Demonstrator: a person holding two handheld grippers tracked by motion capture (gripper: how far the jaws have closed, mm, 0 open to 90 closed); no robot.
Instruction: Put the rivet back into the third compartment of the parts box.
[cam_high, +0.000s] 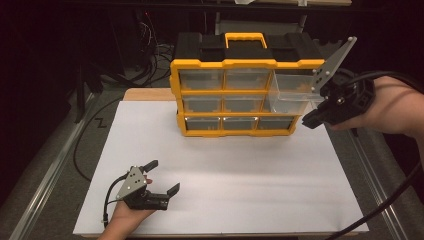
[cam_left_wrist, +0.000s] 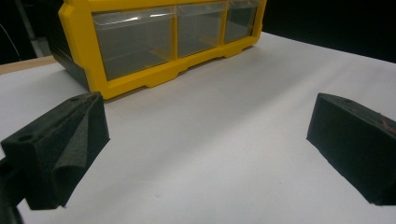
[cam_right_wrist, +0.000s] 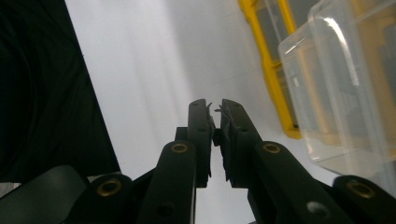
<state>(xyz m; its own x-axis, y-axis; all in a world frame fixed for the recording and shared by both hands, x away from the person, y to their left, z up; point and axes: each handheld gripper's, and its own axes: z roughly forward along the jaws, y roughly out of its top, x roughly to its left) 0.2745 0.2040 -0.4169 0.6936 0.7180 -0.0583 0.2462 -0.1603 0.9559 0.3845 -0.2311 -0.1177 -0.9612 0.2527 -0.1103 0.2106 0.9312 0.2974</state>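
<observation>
A yellow and black organizer (cam_high: 227, 63) with rows of clear drawers stands at the back of the white board (cam_high: 225, 175). The upper drawer (cam_high: 292, 92) of its right column is pulled out towards me. My right gripper (cam_high: 306, 121) hovers just beside that drawer's front right corner. In the right gripper view the right gripper (cam_right_wrist: 215, 108) is shut with nothing between the pads, and the clear drawer (cam_right_wrist: 336, 84) lies off to the right. My left gripper (cam_high: 164, 175) rests open on the board near the front left. The left gripper (cam_left_wrist: 208, 105) faces the organizer's (cam_left_wrist: 163, 42) bottom row.
Metal rails run along both sides of the table (cam_high: 55, 160). Cables (cam_high: 80, 145) trail over the left side and behind the organizer. A thick black cable (cam_high: 395, 200) hangs from the right gripper. The white board spreads wide between the left gripper and the organizer.
</observation>
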